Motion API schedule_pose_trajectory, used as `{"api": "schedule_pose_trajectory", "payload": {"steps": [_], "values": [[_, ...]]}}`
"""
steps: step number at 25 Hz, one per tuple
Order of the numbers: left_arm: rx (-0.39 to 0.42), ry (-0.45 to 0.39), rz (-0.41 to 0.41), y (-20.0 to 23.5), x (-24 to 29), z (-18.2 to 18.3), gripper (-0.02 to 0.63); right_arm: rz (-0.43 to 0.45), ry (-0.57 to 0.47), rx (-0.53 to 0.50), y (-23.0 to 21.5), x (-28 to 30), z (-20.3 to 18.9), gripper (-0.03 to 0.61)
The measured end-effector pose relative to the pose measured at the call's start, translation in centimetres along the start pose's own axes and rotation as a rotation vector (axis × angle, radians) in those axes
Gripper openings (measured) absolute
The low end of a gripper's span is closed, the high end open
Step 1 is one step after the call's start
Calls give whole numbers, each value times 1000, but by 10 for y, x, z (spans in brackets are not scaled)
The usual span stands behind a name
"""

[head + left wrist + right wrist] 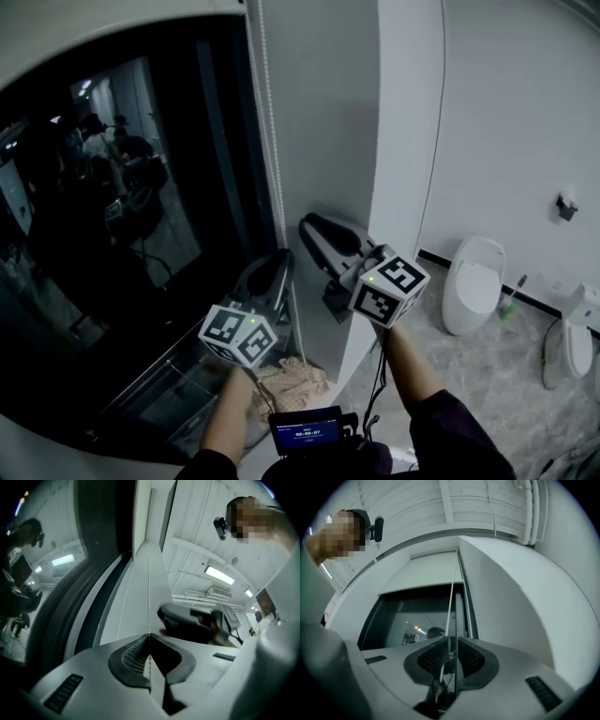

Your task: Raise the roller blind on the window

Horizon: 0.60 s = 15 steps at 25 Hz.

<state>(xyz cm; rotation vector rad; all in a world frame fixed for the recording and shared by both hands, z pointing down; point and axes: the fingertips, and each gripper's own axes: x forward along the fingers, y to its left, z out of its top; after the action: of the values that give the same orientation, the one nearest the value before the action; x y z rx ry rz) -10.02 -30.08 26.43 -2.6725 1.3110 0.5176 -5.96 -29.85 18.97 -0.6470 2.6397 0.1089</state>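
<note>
A thin bead chain (pixel 272 122) hangs down the right side of the dark window (pixel 112 234). My left gripper (pixel 279 264) is the lower one and points up at the chain. In the left gripper view its jaws are shut on the bead chain (pixel 149 588), which rises straight from the left gripper (pixel 150 635). My right gripper (pixel 315 231) is higher, next to the wall. In the right gripper view the chain (pixel 451 606) runs through a slim gap in the right gripper (pixel 452 640), whose pads stand apart from it. The pale roller blind (pixel 429 571) covers the window's top.
A white wall column (pixel 403 141) stands right of the window. On the tiled floor beyond it are a white toilet (pixel 472 281), a brush (pixel 511 300) and another white fixture (pixel 570 342). A crumpled beige cloth (pixel 295 380) lies below the grippers.
</note>
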Motion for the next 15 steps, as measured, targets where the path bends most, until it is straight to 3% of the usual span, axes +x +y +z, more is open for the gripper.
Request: {"api": "schedule_pose_trajectory", "payload": {"steps": [2,7,10,15], "values": [[-8,18,-2,-2,-9,-17,17,37,6,-40,10,24,21,80],[-14,23,-3,-5,-23,-26,17,40,14,-112,23,57,41,81],[1,23,0,-6,-22,-22,17,32,-3,-130,22,59,43,26],[-29,49,9,-3,-31,-37,17,41,20,-127,25,55,30,14]]}}
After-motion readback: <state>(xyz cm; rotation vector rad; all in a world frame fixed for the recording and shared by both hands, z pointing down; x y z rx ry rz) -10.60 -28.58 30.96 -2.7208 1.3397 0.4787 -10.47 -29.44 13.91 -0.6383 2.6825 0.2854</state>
